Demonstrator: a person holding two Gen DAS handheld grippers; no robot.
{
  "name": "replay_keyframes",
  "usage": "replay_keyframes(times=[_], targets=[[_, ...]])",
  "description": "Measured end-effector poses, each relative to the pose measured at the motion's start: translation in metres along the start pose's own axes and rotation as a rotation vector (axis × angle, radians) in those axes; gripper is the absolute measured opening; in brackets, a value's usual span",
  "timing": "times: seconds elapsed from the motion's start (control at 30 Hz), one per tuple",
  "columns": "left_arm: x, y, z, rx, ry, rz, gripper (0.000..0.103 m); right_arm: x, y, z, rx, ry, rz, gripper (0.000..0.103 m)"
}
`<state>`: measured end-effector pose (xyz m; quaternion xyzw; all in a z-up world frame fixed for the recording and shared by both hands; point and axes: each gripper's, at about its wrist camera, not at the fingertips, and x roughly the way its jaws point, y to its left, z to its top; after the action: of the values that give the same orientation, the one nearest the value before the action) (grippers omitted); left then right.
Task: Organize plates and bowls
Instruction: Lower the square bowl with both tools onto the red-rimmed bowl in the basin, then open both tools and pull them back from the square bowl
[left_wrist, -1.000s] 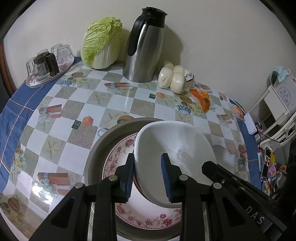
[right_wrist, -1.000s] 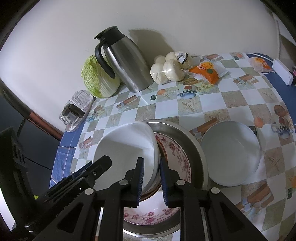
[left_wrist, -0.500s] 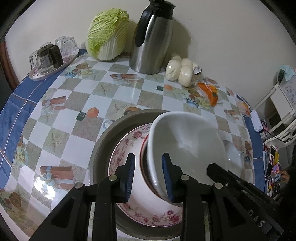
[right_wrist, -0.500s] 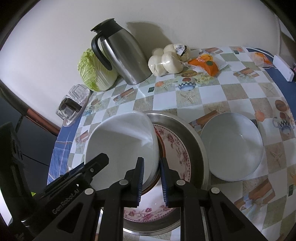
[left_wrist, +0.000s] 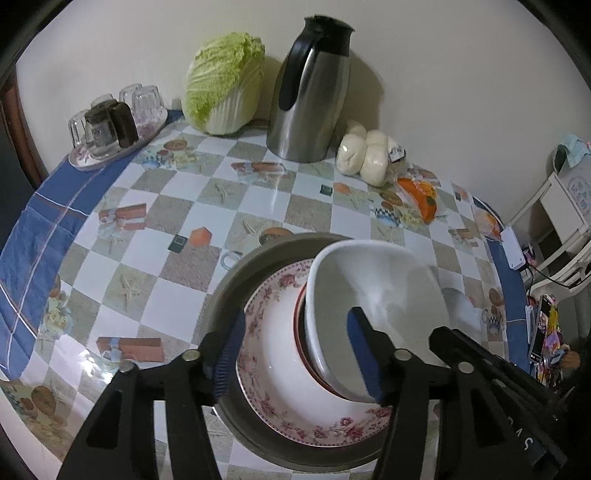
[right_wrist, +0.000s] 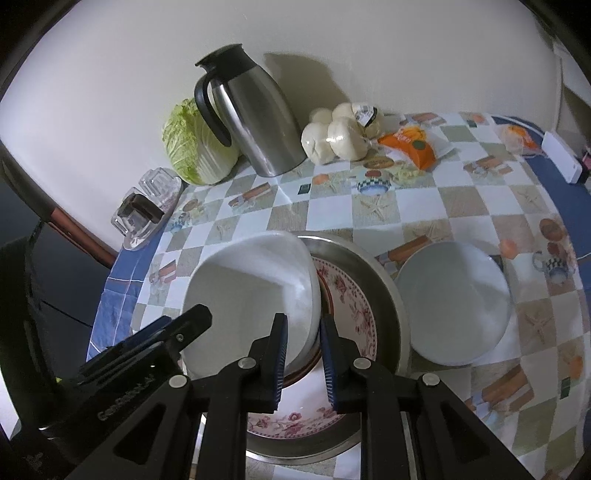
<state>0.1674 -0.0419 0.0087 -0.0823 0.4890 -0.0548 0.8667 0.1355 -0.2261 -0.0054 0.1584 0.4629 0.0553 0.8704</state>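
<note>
A white bowl (left_wrist: 373, 291) sits tilted inside a red-rimmed bowl (left_wrist: 301, 332), on a floral plate (left_wrist: 273, 362) in a metal pan (left_wrist: 236, 280). My left gripper (left_wrist: 295, 354) is open, its jaws spread wide on either side of the white bowl's near rim. My right gripper (right_wrist: 303, 354) stands slightly parted around the white bowl's (right_wrist: 255, 295) right rim, apparently loose. The floral plate (right_wrist: 351, 306) and pan (right_wrist: 388, 295) show beneath. A second white bowl (right_wrist: 454, 306) sits on the table to the right of the pan.
At the back stand a steel thermos jug (left_wrist: 310, 92), a napa cabbage (left_wrist: 225, 81), bagged buns (left_wrist: 365, 151) and an orange packet (left_wrist: 421, 195). A tray of glasses (left_wrist: 110, 125) sits back left. White furniture (left_wrist: 561, 206) stands beyond the table's right edge.
My left gripper has opened wide and let go of the white bowl's rim. The bowl has settled lower into the red-rimmed bowl. My right gripper's jaws have parted a little.
</note>
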Motion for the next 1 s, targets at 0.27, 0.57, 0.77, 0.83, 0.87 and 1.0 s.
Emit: replay_keyframes(times=[0.27, 0.57, 0.77, 0.83, 0.87, 1.0], targets=[[-0.012, 0.011, 0.003, -0.029, -0.028, 0.041, 0.062, -0.020, 0.004, 0.004, -0.032, -0.045, -0.032, 0.030], [-0.011, 0.026, 0.001, -0.084, -0.032, 0.081, 0.089, -0.027, 0.000, 0.003, -0.051, -0.068, -0.101, 0.066], [-0.012, 0.025, -0.004, -0.080, -0.048, 0.106, 0.093, -0.027, -0.003, -0.001, -0.059, -0.078, -0.112, 0.083], [-0.014, 0.024, -0.006, -0.083, -0.055, 0.109, 0.094, -0.028, -0.005, -0.002, -0.055, -0.082, -0.108, 0.090], [-0.014, 0.024, -0.007, -0.083, -0.057, 0.111, 0.094, -0.029, -0.005, -0.004, -0.053, -0.085, -0.104, 0.092], [-0.017, 0.024, -0.010, -0.094, -0.063, 0.117, 0.094, -0.031, -0.008, -0.008, -0.048, -0.091, -0.096, 0.101]])
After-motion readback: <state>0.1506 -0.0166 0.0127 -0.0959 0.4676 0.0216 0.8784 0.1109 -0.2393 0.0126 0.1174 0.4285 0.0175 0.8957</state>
